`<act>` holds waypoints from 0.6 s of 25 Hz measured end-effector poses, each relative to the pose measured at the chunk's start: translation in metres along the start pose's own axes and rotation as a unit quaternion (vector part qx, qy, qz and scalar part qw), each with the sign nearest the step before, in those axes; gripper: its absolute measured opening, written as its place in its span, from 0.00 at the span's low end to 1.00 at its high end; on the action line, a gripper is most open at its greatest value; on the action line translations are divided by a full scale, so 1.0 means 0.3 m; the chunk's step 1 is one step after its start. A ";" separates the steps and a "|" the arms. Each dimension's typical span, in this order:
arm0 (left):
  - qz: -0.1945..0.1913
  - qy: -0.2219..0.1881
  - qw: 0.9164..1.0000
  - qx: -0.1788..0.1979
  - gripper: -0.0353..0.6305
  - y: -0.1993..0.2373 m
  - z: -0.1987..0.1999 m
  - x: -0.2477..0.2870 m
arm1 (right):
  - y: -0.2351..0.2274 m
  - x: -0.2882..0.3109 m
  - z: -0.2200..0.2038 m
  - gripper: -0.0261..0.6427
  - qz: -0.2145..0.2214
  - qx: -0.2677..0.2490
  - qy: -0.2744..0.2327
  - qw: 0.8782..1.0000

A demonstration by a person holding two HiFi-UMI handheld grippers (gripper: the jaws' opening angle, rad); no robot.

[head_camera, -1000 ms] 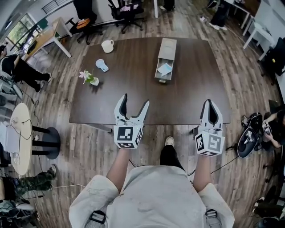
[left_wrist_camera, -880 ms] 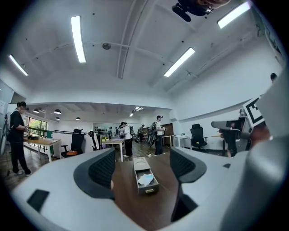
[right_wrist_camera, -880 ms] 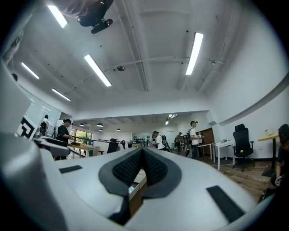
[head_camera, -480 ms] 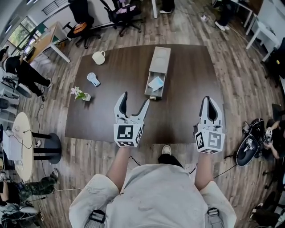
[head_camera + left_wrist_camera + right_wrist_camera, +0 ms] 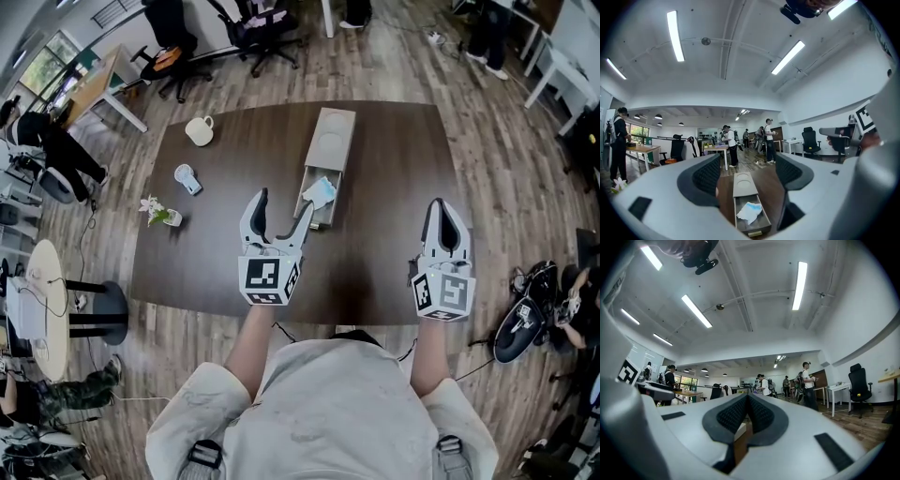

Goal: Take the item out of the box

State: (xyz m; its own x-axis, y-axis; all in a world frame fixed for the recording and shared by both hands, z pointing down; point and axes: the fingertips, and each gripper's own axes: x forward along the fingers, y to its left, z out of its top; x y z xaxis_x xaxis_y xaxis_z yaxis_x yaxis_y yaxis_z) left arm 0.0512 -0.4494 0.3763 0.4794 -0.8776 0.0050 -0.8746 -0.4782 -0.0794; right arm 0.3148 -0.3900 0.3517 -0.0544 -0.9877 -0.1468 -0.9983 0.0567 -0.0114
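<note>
White item (image 5: pixel 750 212) in box (image 5: pixel 742 183), framed by wide left claw (image 5: pixel 284 204); right claw (image 5: pixel 442 212) closed.

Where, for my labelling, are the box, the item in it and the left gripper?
box (image 5: pixel 331 141), head view, its closed top.
item (image 5: pixel 320 191), head view, its crumpled middle.
left gripper (image 5: pixel 284 202), head view, midway between its fingertips.

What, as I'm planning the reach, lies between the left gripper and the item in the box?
Only the low front wall of the box stands before the item; the left gripper view shows it.
</note>
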 end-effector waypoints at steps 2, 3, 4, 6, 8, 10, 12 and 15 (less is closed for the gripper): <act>0.007 -0.002 1.000 -0.001 0.59 0.009 0.002 0.031 | -0.014 0.033 -0.009 0.04 0.006 0.002 0.000 1.000; 0.011 -0.003 1.000 0.000 0.59 0.015 0.003 0.043 | -0.019 0.048 -0.015 0.04 0.009 0.003 0.000 1.000; 0.014 -0.003 1.000 0.003 0.59 0.021 0.004 0.055 | -0.023 0.064 -0.021 0.04 0.012 0.003 0.000 1.000; 0.017 -0.002 1.000 0.006 0.59 0.033 0.005 0.076 | -0.029 0.097 -0.036 0.04 0.016 0.006 0.001 1.000; 0.019 0.001 1.000 0.011 0.59 0.047 0.005 0.090 | -0.025 0.122 -0.051 0.04 0.019 0.011 0.004 1.000; 0.019 0.005 1.000 0.014 0.59 0.061 -0.005 0.100 | -0.009 0.142 -0.063 0.04 0.026 0.014 0.006 1.000; 0.017 0.010 1.000 0.012 0.59 0.076 -0.028 0.112 | 0.012 0.163 -0.077 0.04 0.032 0.012 0.008 0.999; 0.010 0.017 1.000 0.010 0.59 0.094 -0.063 0.143 | 0.029 0.197 -0.100 0.04 0.033 0.011 0.007 0.999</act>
State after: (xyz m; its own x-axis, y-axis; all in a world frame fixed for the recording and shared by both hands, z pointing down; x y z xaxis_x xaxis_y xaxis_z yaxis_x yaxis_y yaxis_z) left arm 0.0457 -0.5013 0.3932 0.4593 -0.8875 0.0374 -0.8819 -0.4606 -0.1001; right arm 0.3022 -0.4522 0.3725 -0.1207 -0.9837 -0.1334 -0.9919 0.1249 -0.0240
